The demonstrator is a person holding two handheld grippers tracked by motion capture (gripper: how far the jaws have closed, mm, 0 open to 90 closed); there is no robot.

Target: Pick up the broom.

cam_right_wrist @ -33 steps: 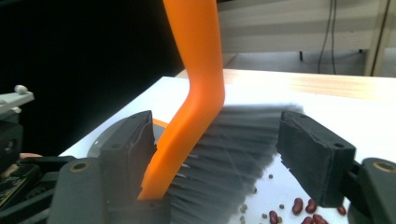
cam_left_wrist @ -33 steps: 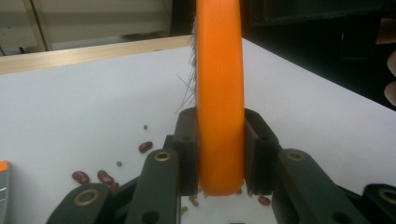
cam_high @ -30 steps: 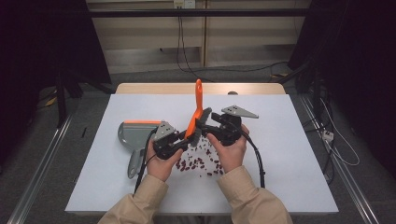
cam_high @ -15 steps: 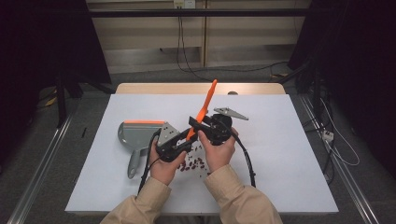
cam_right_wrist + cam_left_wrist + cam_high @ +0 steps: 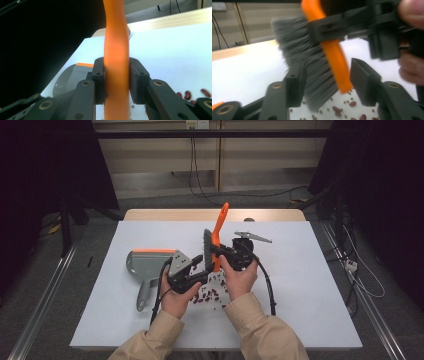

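A brush (image 5: 219, 227) with an orange handle and grey bristles stands nearly upright over the middle of the white table, bristles facing left. My right gripper (image 5: 216, 251) is shut on its orange handle (image 5: 116, 37), low down by the bristles. My left gripper (image 5: 202, 270) sits just below and left of it, open, with the bristles (image 5: 307, 62) and the handle's lower end between its spread jaws; neither jaw presses on them. Red beans (image 5: 210, 292) lie scattered on the table under both grippers. A grey dustpan (image 5: 145, 265) with an orange edge lies flat to the left.
The white table top (image 5: 310, 285) has bare room at the right and front. A bare wooden strip (image 5: 165, 215) runs along its far edge. Cables (image 5: 270, 290) trail from the grippers toward the person. Beyond the table hang dark curtains (image 5: 50, 165).
The brush handle tipped to the right, then came back closer to upright. Both hands shifted slightly over the beans. The dustpan has not moved.
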